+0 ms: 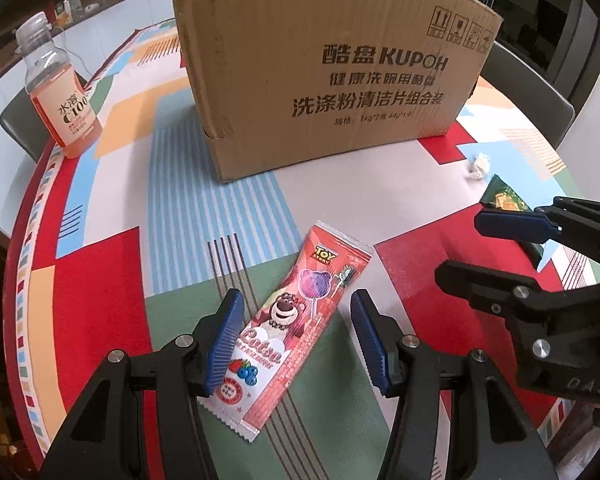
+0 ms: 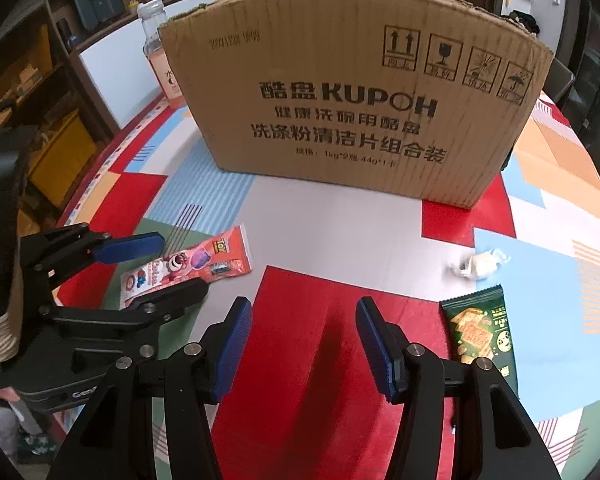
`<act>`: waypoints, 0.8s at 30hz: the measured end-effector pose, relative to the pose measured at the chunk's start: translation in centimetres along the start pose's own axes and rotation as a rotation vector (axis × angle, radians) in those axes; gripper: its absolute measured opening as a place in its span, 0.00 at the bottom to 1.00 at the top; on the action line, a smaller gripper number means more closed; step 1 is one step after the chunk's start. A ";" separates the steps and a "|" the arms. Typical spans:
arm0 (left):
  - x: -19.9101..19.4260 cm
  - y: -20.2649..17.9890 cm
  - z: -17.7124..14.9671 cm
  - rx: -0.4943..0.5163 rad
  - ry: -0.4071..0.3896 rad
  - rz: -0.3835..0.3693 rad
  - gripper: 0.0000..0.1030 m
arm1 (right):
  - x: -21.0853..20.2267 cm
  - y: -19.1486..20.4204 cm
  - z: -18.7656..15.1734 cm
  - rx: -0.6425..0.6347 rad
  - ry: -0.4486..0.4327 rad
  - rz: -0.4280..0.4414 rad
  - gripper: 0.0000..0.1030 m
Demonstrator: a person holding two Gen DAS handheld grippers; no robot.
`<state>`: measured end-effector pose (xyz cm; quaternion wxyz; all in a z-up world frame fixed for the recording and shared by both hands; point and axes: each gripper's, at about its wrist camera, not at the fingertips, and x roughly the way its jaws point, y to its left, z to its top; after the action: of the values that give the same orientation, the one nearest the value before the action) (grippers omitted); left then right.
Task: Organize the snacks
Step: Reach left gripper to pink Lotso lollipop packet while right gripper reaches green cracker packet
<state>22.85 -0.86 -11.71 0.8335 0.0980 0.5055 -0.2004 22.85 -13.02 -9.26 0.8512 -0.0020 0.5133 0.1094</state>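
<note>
From the left wrist, a corrugated cardboard box [image 1: 332,76] with printed black lettering fills the upper middle of the frame, standing on a round table [image 1: 112,264] covered in a smooth cloth of red, green, blue and peach blocks. A clear plastic bottle [image 1: 58,88] of orange drink stands at the upper left. A long, flat, glossy pink snack packet [image 1: 296,320] (a cartoon bear printed on it, crimped ends) lies slantwise at lower centre. The left gripper [image 1: 298,340] tilts steeply down over it, its ribbed blue pads standing apart on either side of the packet and not pressing it; it holds nothing. At the right edge the right gripper [image 1: 480,248] comes in sideways, partly covering a green wrapper [image 1: 504,198], with a crumpled white scrap [image 1: 478,166] above it.

From the right wrist, the box [image 2: 352,120] again fills the top. The right gripper [image 2: 304,344] is angled down over a bare red patch, jaws apart and empty. The green cracker packet [image 2: 480,332] lies flat at lower right, just beside the right finger. The pink packet [image 2: 192,268] lies at left, between the left gripper's [image 2: 172,264] parted fingers.
</note>
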 end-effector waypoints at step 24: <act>-1.1 -1.8 0.4 -0.067 -0.043 -0.068 0.26 | -0.3 -1.9 0.0 0.046 -0.005 0.026 0.54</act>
<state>21.95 -2.32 -10.48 0.8397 0.0484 0.4968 -0.2137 23.11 -14.90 -9.18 0.8509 0.0246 0.5134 0.1083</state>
